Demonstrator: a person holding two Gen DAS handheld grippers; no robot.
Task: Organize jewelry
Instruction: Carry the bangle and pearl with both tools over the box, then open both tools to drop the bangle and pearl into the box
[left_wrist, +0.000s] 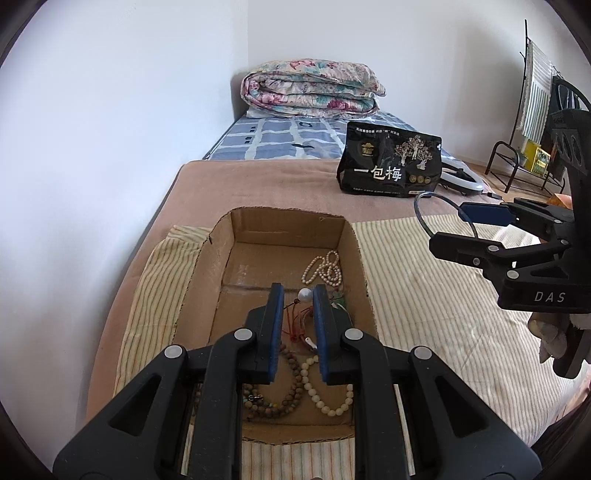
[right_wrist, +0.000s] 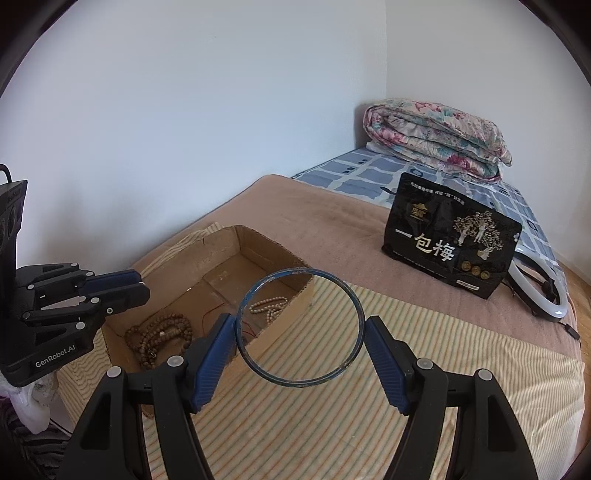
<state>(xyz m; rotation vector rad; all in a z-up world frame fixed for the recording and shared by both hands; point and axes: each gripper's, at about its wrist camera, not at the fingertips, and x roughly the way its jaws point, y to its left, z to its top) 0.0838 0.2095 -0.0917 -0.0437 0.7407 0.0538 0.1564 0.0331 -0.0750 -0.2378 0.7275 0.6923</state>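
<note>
Boxed: pearls (left_wrist: 325, 268), wood beads (left_wrist: 280, 400) in my box (left_wrist: 207, 266).
Left gripper (left_wrist: 298, 291): slightly parted, empty.
Right gripper (right_wrist: 300, 332): grasping bangle (right_wrist: 347, 291), unboxed.

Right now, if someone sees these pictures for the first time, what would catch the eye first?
First, the blue ring held across its width in the right claw, above the striped cloth. Next, the cardboard box of bead strings, with the left claw over it, its fingers a little apart. Behind stands a black bag.
</note>
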